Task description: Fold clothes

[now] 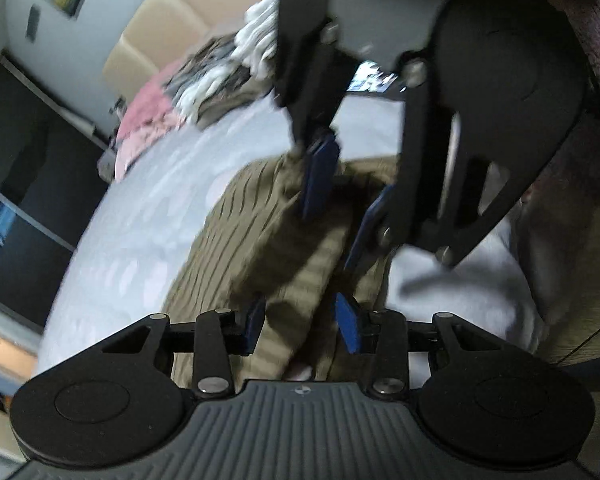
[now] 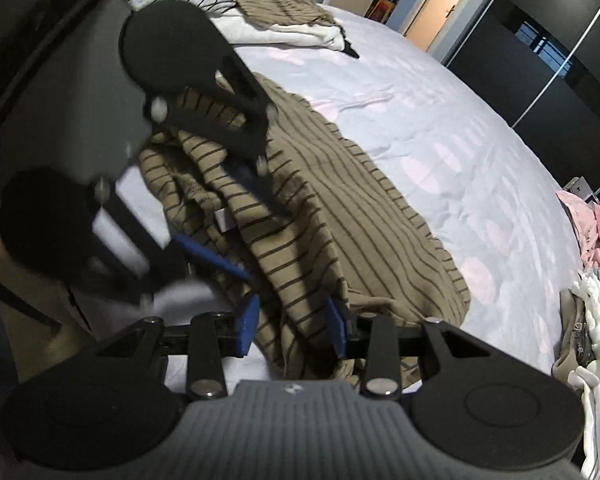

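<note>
In the lower centre, the left gripper (image 1: pixel 300 330) and the right gripper (image 2: pixel 292 328) each held a bunched fold of the brown striped garment (image 2: pixel 340 208), jaws half closed. It lay on the bed (image 2: pixel 440 120). Folded clothes (image 2: pixel 268 12) sat at the upper left.

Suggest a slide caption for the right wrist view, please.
Both grippers, right and left, bunch a brown striped garment on the bed.

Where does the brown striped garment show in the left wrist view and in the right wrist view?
Left wrist view: the brown striped garment fills the lower centre, running between the left gripper's fingers.
Right wrist view: it spreads from centre to lower centre, bunched between the right gripper's fingers.
Shared landmark: the pink clothing, upper left in the left view, right edge in the right.
</note>
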`<state>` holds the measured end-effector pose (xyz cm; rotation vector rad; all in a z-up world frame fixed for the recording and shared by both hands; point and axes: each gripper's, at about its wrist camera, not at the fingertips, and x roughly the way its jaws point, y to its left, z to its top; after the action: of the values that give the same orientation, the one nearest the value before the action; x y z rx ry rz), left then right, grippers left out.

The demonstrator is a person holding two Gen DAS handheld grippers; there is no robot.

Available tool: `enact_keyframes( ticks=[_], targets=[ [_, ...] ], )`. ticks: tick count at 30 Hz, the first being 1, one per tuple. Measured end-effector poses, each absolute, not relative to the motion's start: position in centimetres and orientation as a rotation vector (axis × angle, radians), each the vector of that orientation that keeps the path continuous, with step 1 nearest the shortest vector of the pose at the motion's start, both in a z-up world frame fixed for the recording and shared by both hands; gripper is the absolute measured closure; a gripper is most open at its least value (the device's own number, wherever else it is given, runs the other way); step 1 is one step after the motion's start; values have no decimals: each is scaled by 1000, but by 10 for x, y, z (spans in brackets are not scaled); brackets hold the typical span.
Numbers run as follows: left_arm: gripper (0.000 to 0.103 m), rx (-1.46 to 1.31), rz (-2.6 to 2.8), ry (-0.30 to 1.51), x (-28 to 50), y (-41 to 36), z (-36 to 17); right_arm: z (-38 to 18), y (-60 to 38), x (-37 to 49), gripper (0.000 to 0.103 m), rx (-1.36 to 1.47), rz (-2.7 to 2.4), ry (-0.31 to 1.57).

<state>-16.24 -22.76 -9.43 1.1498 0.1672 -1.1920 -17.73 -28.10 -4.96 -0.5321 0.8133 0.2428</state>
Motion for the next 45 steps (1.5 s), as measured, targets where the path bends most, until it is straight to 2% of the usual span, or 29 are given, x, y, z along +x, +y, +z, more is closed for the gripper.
enact_keyframes(
  ticks=[3, 4, 6, 7, 8, 13, 14, 16, 18, 23, 26, 30, 31, 33, 36, 40, 42, 45],
  targets=[
    [77, 1177, -1198, 151, -164, -238, -100, -50, -286, -177, 63, -524, 227, 814],
    [86, 1179, -1202, 155, -163, -241, -101, -50, -288, -177, 63, -521, 221, 814],
    [93, 1179, -1199, 159, -161, -245, -102, -49, -291, -178, 63, -509, 212, 812],
    [100, 1172, -1200, 160, -160, -246, -100, -48, -293, -178, 63, -500, 207, 809],
    [101, 1164, -1200, 162, -160, -246, -98, -48, -296, -177, 63, -490, 202, 808],
    [103, 1082, -1211, 198, -155, -242, -80, -47, -308, -171, 67, -424, 159, 832],
    [103, 1065, -1214, 208, -155, -239, -76, -48, -311, -169, 71, -413, 143, 847],
    [103, 1030, -1225, 238, -153, -230, -68, -51, -317, -165, 87, -394, 108, 880],
    [103, 996, -1231, 271, -150, -224, -62, -54, -324, -160, 97, -360, 91, 913],
    [103, 947, -1194, 363, -133, -218, -59, -62, -333, -157, 99, -351, 54, 982],
    [103, 875, -1229, 409, -123, -215, -50, -62, -342, -160, 99, -342, 8, 989],
    [103, 861, -1241, 408, -127, -213, -47, -40, -341, -176, 95, -298, 55, 855],
    [103, 864, -1241, 409, -128, -213, -48, -34, -337, -181, 93, -307, 64, 815],
    [103, 869, -1238, 408, -124, -222, -50, -25, -329, -191, 81, -328, 97, 739],
    [103, 855, -1243, 414, -125, -222, -48, -22, -314, -199, 77, -379, 163, 677],
    [103, 819, -1278, 427, -127, -224, -44, -33, -295, -206, 77, -482, 217, 663],
    [103, 817, -1292, 428, -128, -225, -44, -42, -290, -203, 72, -540, 205, 663],
    [103, 813, -1315, 432, -130, -225, -44, -50, -295, -190, 71, -615, 183, 658]
  ],
)
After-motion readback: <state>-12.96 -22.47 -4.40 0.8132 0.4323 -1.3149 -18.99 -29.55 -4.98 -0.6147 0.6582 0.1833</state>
